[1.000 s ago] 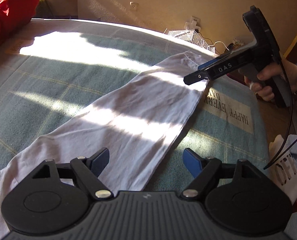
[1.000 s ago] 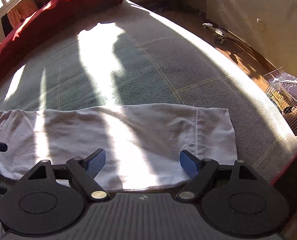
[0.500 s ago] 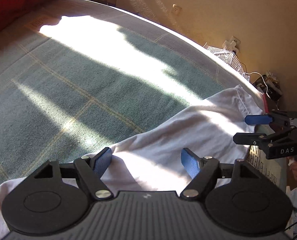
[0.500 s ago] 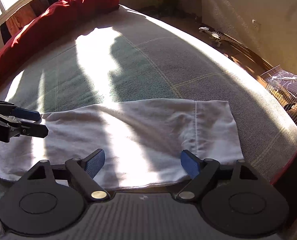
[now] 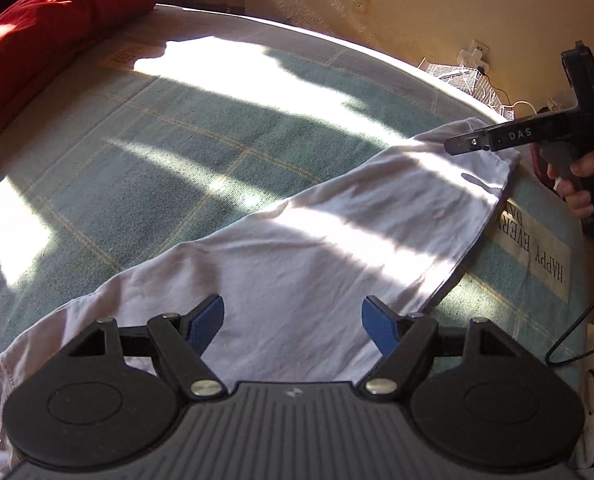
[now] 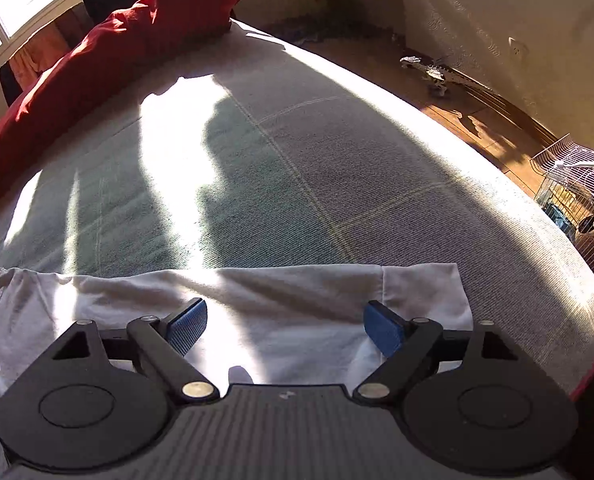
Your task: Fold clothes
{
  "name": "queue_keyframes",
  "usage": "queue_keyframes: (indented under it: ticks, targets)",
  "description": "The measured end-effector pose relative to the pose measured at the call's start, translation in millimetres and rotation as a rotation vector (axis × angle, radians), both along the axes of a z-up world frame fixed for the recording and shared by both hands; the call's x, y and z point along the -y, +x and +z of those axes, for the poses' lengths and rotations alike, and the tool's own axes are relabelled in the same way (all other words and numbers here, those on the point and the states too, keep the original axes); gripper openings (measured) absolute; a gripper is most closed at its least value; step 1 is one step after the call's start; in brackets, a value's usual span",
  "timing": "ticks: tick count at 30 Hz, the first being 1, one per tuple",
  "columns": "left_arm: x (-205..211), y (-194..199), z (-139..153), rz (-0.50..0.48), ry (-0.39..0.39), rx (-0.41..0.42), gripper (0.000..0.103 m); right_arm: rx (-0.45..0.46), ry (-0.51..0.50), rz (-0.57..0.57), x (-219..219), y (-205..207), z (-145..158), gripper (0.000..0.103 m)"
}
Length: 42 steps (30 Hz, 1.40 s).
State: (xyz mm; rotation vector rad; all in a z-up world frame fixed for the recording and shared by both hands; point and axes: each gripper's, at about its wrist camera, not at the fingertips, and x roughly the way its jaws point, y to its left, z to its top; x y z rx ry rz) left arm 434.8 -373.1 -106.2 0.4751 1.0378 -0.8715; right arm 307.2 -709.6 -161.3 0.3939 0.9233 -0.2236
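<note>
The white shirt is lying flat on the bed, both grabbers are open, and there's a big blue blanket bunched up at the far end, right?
Almost. The bunched blanket at the far end is red, not blue; the right wrist view shows it clearly. The rest holds: the white shirt lies flat on the bed, and the left gripper and right gripper are both open.

garment (image 5: 309, 256): white, long folded strip, lightly wrinkled
pose: flat
place: near the bed's (image 5: 157, 152) front edge, running along it
</note>
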Motion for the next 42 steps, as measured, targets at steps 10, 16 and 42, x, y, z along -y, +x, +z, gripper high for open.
queue_keyframes:
  ticks: [10, 16, 42]
  targets:
    - [-121.1, -34.2, 32.3, 0.184, 0.155, 0.066, 0.076, 0.077, -0.027, 0.332, -126.9, 16.1, 60.9, 0.089]
    - [-210.9, -83.3, 15.2, 0.336, 0.140, 0.042, 0.077, 0.127, -0.016, 0.563, -272.2, 25.6, 76.9, 0.089]
    - [-360.0, -167.3, -24.1, 0.595, -0.016, 0.102, 0.082, -0.016, -0.199, 0.389, -443.9, 1.3, 18.0, 0.103]
